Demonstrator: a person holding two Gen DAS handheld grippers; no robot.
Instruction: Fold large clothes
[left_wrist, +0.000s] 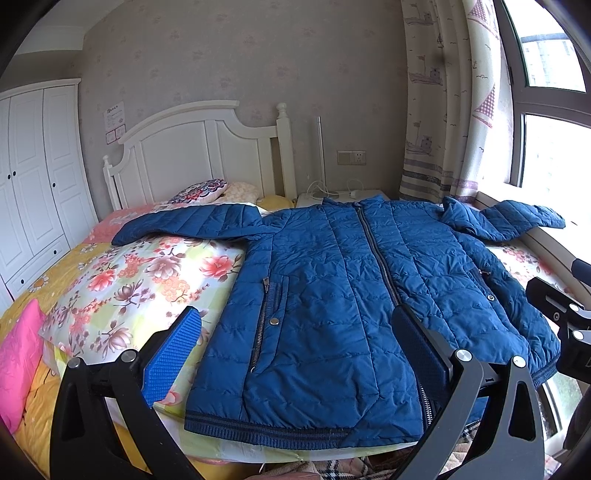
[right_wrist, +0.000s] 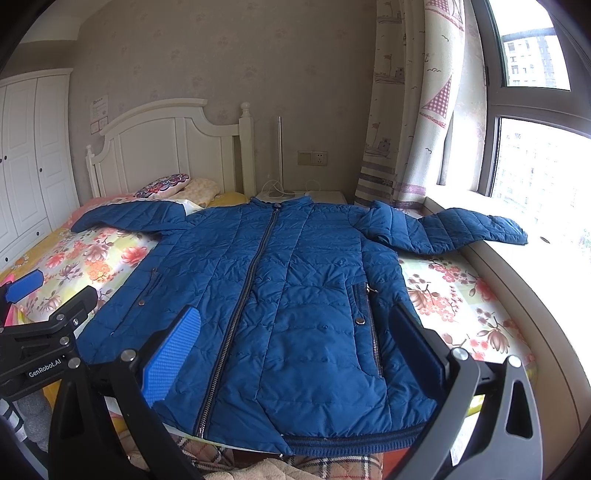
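We see a quilted blue zip-up jacket (left_wrist: 332, 295) spread flat, front up, on the floral-sheeted bed (left_wrist: 147, 280), sleeves out. Our left tool (left_wrist: 299, 354) and right tool (right_wrist: 295, 350) hover over its hem, both spread wide, holding nothing.

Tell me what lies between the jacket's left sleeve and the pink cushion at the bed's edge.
In the left wrist view, only the floral quilt lies between the blue jacket's sleeve and the pink cushion.
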